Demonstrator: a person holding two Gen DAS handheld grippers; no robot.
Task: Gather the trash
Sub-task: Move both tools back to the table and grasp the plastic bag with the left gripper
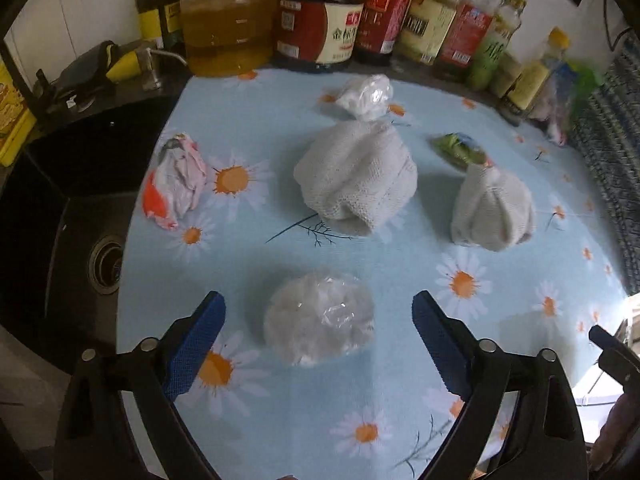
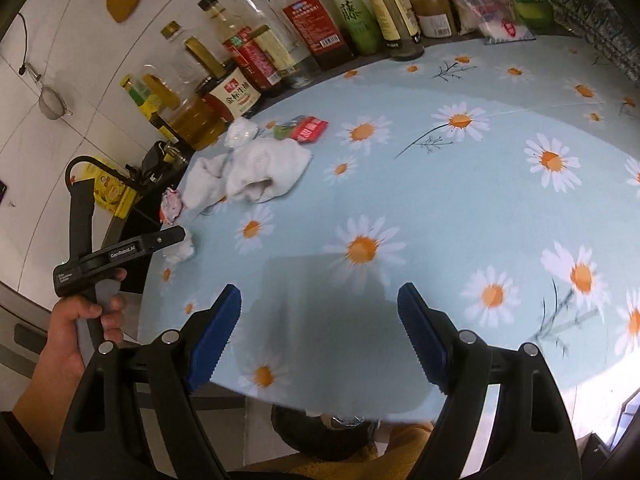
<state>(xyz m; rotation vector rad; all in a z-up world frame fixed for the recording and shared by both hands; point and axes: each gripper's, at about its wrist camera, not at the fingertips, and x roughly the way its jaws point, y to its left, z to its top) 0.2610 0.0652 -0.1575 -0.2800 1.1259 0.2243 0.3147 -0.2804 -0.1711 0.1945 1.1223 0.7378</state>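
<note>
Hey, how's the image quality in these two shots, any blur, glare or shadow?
Left wrist: fisheye bending, bottles soft, right edge smeared, clear wad fairly sharp. Right wrist: dark shadow on the cloth between the open fingers, daisies blurred at right.

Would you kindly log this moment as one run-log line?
left tool: open, around clear plastic wad, no contact | right tool: open, empty, over daisy tablecloth

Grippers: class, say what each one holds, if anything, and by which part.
Nothing is held. The left gripper stands open around the clear plastic wad, pads not touching it. The right gripper is open over bare tablecloth.
</note>
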